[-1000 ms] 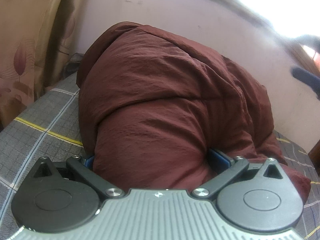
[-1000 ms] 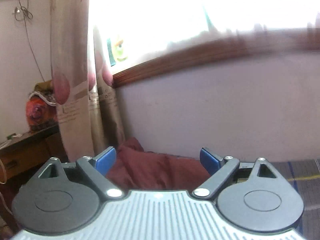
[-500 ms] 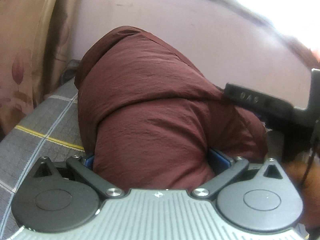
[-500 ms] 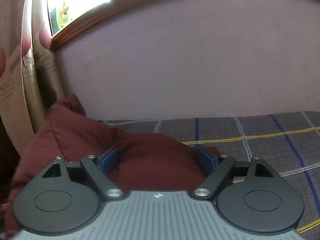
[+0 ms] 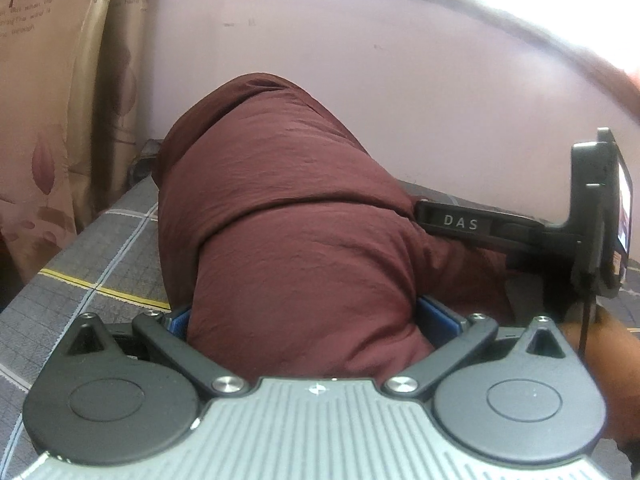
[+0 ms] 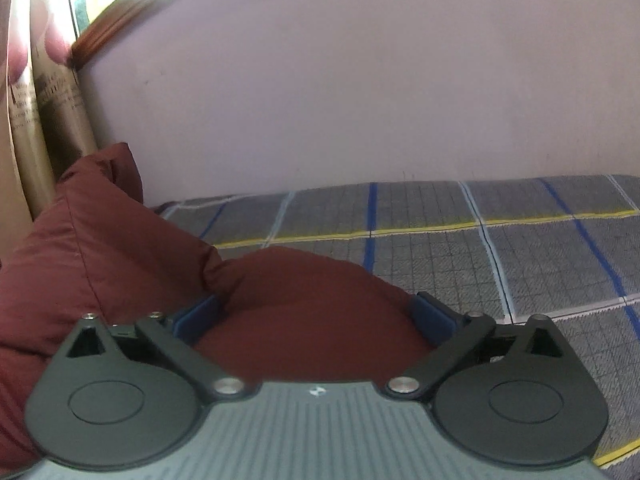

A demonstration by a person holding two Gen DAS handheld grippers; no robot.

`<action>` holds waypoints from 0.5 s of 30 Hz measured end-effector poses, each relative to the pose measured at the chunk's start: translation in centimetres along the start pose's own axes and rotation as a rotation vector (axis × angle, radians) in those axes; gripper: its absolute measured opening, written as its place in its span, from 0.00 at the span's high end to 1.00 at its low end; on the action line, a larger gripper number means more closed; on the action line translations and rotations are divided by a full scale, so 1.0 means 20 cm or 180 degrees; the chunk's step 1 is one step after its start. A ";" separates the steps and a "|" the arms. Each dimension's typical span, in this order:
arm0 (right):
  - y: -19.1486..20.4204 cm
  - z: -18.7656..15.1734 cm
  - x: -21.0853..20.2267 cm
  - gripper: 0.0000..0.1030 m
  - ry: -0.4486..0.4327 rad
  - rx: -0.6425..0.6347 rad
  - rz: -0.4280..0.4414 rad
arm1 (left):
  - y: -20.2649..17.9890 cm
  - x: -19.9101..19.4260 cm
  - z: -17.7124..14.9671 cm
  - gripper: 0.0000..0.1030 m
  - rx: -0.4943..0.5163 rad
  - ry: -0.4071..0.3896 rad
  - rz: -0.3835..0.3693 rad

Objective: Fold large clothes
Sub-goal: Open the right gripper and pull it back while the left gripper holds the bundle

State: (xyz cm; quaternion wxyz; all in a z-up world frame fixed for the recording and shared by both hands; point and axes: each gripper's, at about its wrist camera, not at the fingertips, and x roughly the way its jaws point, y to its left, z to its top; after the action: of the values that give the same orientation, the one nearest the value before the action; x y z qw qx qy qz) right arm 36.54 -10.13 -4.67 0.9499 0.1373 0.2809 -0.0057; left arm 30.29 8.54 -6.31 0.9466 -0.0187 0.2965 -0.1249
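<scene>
A bulky maroon padded garment (image 5: 288, 216) lies bunched on the grey checked bed cover (image 5: 92, 264). My left gripper (image 5: 308, 316) has its jaws wide apart with a thick fold of the garment bulging between the blue pads. The right gripper's body (image 5: 520, 232) shows at the right of the left wrist view, low against the garment. In the right wrist view my right gripper (image 6: 316, 312) is also open wide, with a hump of the maroon garment (image 6: 120, 264) between its blue pads (image 6: 430, 312).
A pale wall (image 6: 360, 100) runs right behind the bed. Beige patterned curtains (image 5: 48, 100) hang at the left, and a wooden window sill (image 6: 100, 36) sits above. The checked bed cover (image 6: 520, 248) stretches to the right of the garment.
The right gripper has swung down from facing the window and wall onto the garment beside the left gripper. The left gripper has stayed over the same fold, and the garment's bulk has sunk lower.
</scene>
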 end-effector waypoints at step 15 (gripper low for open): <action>-0.09 -0.05 -0.18 0.00 -0.0075 0.0299 0.0021 | 0.05 -0.10 0.00 0.00 -0.0140 -0.0129 -0.0130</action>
State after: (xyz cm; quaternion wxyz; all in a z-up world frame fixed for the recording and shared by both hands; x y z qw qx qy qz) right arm 32.77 -11.84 -3.97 0.9456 0.1826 0.2686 -0.0174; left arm 28.92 9.99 -5.42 0.9490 -0.0481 0.2795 -0.1373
